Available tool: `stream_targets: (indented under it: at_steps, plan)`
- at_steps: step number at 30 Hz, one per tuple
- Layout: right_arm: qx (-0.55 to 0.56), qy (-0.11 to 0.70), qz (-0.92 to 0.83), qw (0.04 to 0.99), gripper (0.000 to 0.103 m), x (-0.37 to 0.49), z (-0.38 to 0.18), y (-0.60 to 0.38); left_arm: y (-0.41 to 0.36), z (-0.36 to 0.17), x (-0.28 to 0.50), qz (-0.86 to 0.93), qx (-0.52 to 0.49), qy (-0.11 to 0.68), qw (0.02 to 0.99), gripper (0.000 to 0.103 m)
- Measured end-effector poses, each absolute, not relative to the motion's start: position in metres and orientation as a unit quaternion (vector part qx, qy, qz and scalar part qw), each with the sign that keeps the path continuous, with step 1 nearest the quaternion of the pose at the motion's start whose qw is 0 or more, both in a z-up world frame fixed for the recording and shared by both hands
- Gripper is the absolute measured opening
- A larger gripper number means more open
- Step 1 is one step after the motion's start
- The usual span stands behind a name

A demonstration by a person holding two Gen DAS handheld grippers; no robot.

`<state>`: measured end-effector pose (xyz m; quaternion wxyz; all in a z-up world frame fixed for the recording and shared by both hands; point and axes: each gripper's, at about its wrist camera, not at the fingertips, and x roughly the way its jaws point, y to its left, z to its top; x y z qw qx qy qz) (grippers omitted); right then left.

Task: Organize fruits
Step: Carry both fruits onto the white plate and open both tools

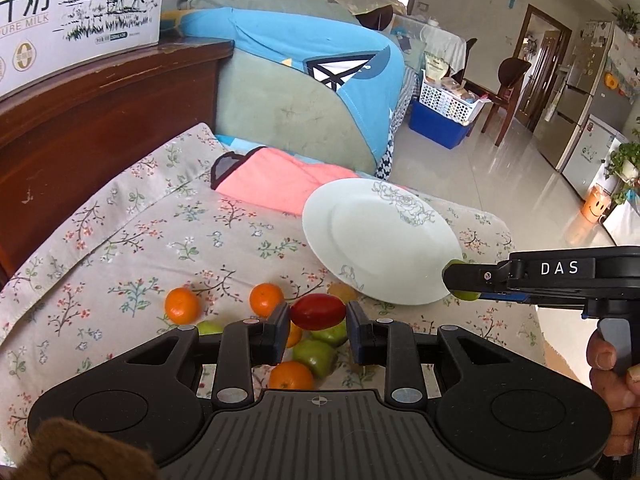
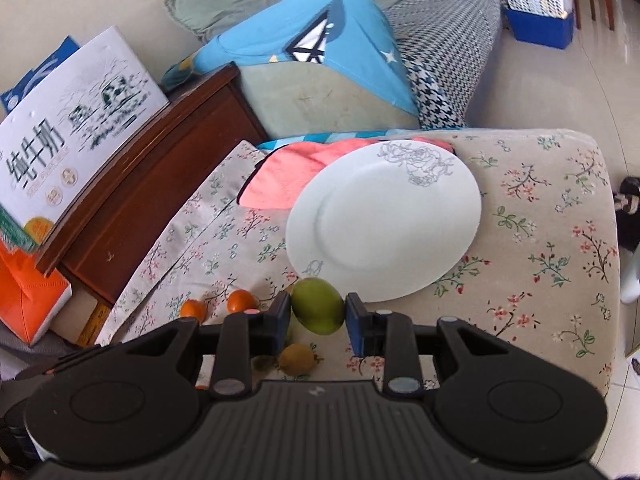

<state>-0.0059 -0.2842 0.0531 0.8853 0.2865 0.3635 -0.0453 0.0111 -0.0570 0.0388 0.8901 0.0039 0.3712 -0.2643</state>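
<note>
Left gripper (image 1: 318, 322) is clamped on the red fruit (image 1: 318, 311), right gripper (image 2: 318, 316) on the green fruit (image 2: 318, 310), both short of the plate (image 2: 400, 248). Get over its centre, drop low, then release so neither rolls off.

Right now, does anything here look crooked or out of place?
Yes: the plate is askew, its far edge propped on the pink cloth rather than flat on the floral cover. It holds nothing, while the oranges lie loose on the cover beside it.
</note>
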Motion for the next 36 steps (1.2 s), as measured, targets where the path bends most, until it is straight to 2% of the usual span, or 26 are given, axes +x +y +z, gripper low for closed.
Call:
stream_targets:
  at_steps: [15,29,34,36]
  plan:
    - [0.346,0.377,-0.085,0.855,0.03,0.034,0.029,-0.327,-0.123,0.024,0.07,-0.305,0.043,0.378,0.873,0.028]
    - [0.364,0.396,-0.11,0.836,0.03,0.063,0.008,-0.337,-0.152,0.003,0.102,-0.312,0.069,0.387,0.865,0.028]
    - [0.363,0.394,-0.111,0.837,0.032,0.07,0.006,-0.339,-0.155,0.0,0.107,-0.314,0.068,0.387,0.864,0.031]
    - [0.359,0.392,-0.11,0.84,0.032,0.072,0.008,-0.339,-0.155,0.002,0.107,-0.312,0.069,0.382,0.867,0.038]
